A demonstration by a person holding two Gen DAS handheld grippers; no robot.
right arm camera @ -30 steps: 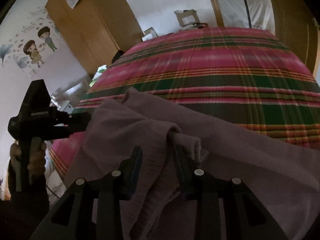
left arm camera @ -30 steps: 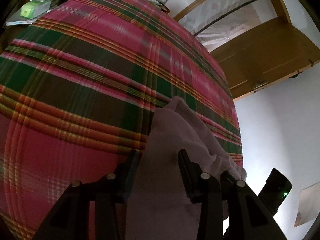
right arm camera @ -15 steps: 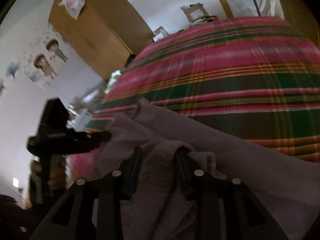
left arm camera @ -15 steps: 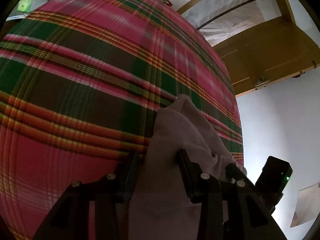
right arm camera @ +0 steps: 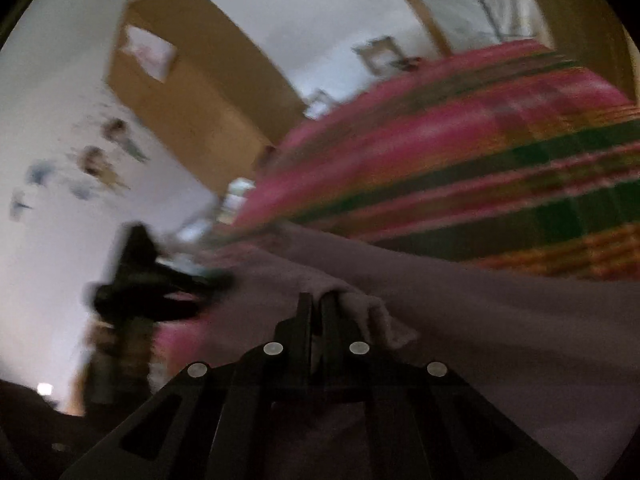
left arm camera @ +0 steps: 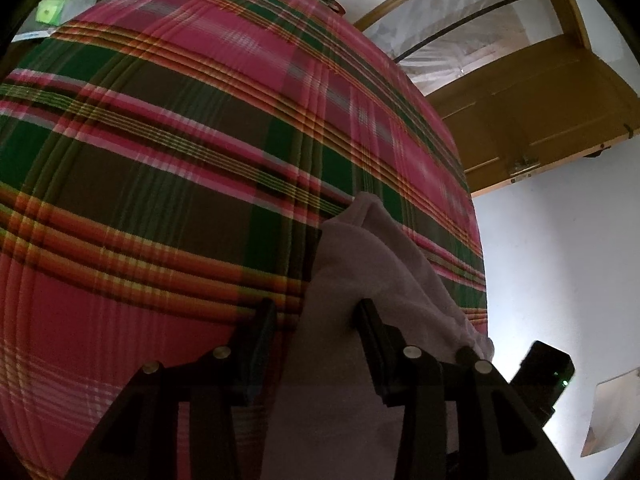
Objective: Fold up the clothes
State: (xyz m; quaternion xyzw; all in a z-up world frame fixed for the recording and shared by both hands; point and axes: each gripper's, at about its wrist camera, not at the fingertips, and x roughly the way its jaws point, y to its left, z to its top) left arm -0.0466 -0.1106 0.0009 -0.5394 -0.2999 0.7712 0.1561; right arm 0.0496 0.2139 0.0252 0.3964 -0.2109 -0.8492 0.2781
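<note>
The right gripper point(right arm camera: 316, 304) has snapped shut, pinching the garment point(right arm camera: 460, 300) just ahead, while the left gripper point(left arm camera: 316, 312) straddles it, spread, its length running away over the bed point(left arm camera: 160, 140).

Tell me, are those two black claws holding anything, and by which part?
The right gripper is shut on a bunched fold of the pale purple garment. The left gripper stands open around the cloth, gripping nothing.

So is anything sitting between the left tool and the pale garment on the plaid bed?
Nothing visible does. The pale garment already lies between the left tool's open jaws, with only the plaid bedcover around it. The right tool is shut on a fold of it.
</note>
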